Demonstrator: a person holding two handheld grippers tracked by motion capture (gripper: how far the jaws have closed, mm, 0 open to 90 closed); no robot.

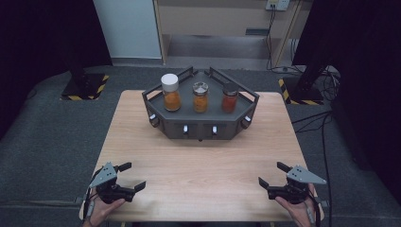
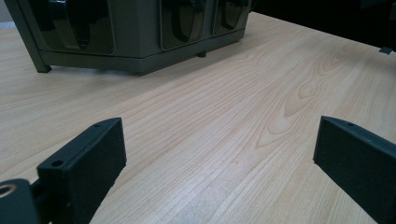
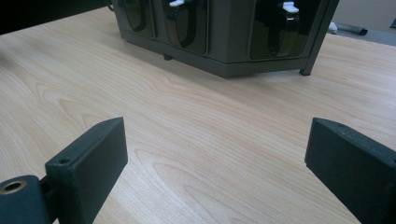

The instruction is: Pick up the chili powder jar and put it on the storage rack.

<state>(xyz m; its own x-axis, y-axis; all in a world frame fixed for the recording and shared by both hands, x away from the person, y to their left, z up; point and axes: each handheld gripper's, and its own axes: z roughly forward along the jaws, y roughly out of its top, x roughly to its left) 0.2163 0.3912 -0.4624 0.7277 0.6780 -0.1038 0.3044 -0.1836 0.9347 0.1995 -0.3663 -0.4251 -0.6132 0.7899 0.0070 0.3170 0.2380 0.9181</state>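
While both grippers rest near the bottom edge of the frame, the rack (image 1: 201, 124) sits at upper centre of the table (image 1: 198, 165), carrying three jars: a white-lidded jar (image 1: 170, 92) at left, a grey-lidded jar (image 1: 200, 97) in the middle, a dark-lidded jar (image 1: 230, 99) at right. Left gripper (image 1: 133, 176) and right gripper (image 1: 271, 173) stand with jaws spread wide, holding nothing, well apart from the rack. Judged step: the start, before any reach. A next move would call for a forward approach toward a jar, clearing the rack's raised rail. Bare wood lies between grippers and rack, giving free room; table edges lie close beside each hand.
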